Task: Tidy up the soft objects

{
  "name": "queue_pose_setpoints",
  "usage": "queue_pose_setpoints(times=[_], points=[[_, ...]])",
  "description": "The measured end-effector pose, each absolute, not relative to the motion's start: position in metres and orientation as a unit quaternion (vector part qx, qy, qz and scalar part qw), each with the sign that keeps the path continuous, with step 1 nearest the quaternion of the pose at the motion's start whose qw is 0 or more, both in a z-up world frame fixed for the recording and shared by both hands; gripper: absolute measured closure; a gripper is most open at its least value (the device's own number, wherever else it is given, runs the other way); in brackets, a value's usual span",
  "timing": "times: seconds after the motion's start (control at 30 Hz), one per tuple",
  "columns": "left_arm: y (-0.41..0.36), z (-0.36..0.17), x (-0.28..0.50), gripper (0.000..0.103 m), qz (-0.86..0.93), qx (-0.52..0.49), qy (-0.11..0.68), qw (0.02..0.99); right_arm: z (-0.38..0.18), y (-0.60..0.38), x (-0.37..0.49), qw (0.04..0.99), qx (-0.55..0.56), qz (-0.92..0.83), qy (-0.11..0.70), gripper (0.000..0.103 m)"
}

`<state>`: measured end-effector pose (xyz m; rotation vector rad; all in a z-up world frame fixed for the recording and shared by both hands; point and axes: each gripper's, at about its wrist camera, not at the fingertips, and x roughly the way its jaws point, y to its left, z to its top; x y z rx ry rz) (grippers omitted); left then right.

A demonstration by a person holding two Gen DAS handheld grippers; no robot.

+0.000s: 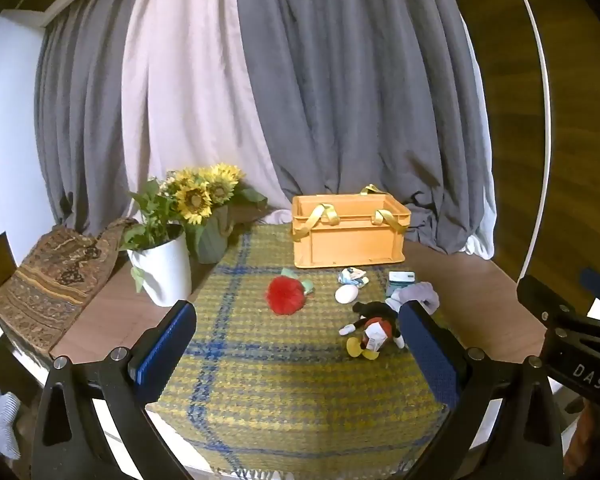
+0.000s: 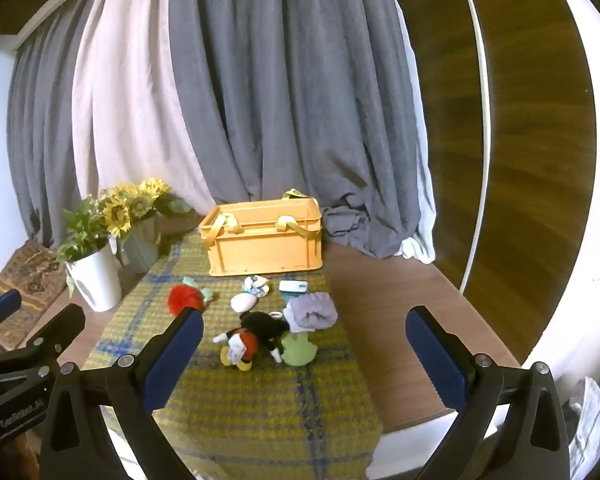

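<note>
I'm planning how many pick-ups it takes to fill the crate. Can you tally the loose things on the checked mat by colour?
Red: 1, the fluffy red pompom toy
White: 1, the smooth white egg-shaped piece
Lilac: 1, the rolled lilac fleece cloth
Pale green: 1, the pale green soft piece
Teal-and-white: 1, the small box
Mixed colours: 2, the black-red-yellow mouse plush and the crumpled blue-white bundle
Total: 7

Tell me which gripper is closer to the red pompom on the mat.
Left. The red pompom lies between the left gripper's open fingers, a little ahead. The right gripper sits further right, with the pompom beyond its left finger, off-centre.
</note>
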<state>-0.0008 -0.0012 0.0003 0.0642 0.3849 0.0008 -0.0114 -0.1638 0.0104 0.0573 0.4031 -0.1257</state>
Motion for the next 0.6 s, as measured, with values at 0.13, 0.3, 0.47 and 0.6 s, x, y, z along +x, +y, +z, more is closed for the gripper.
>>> queue_pose_setpoints(times=[0.13, 0.3, 0.47, 0.6], points=[[-0.002, 0.006, -0.003, 0.000, -0.004, 0.036, 0.188, 0.981, 0.009, -0.166, -0.014, 0.977, 0.031, -0.062, 0.203, 0.000], [-0.003, 0.027, -0.009, 0.000, -0.002, 0.032, 0.187, 0.982, 0.017, -0.166, -0.022, 0.977, 0.032, -0.062, 0.201, 0.000], [0.002, 0.036, -0.013, 0.000, 0.000, 0.025, 0.183, 0.983, 0.025, -0.166, -0.026, 0.977, 0.034, -0.058, 0.204, 0.000], [0.004, 0.035, -0.013, 0.000, 0.001, 0.026, 0.181, 0.983, 0.023, -0.166, -0.028, 0.978, 0.035, -0.056, 0.200, 0.000]])
